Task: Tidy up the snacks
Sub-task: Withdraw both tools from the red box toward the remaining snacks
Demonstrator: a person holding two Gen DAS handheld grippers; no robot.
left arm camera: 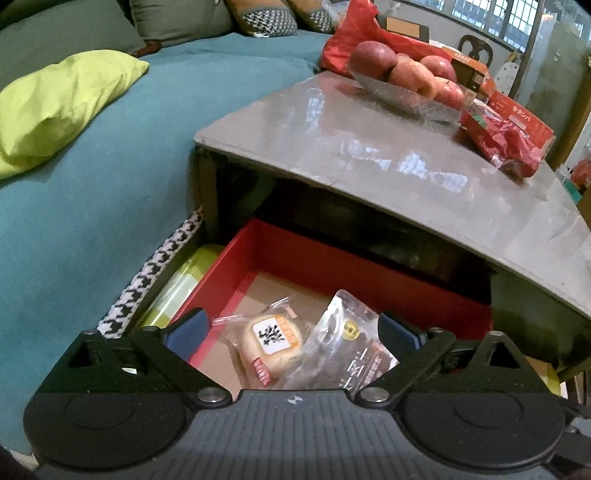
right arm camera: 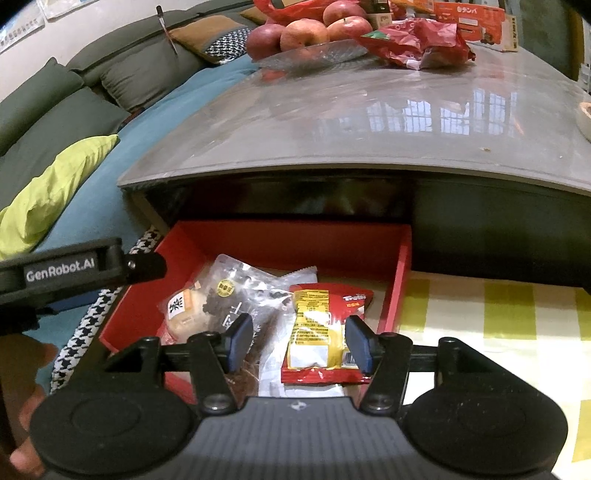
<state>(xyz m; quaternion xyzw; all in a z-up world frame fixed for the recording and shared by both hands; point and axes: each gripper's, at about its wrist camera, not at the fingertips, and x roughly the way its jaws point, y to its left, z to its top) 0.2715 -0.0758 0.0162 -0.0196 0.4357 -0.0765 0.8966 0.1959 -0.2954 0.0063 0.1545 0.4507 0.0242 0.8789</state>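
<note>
The grey tabletop is still carrying a glass dish of apples, a crumpled red snack bag and an orange carton, so some sorting looks left to do. Below its edge, the red box is already holding a wrapped bun, a clear dark-filled packet and a red-and-yellow snack pouch. The right hand-held gripper is sitting partly open around that pouch, which lies in the box, pads beside its edges but not visibly pressing. The left hand-held gripper is hovering wide open over the bun and packet, gripping nothing.
</note>
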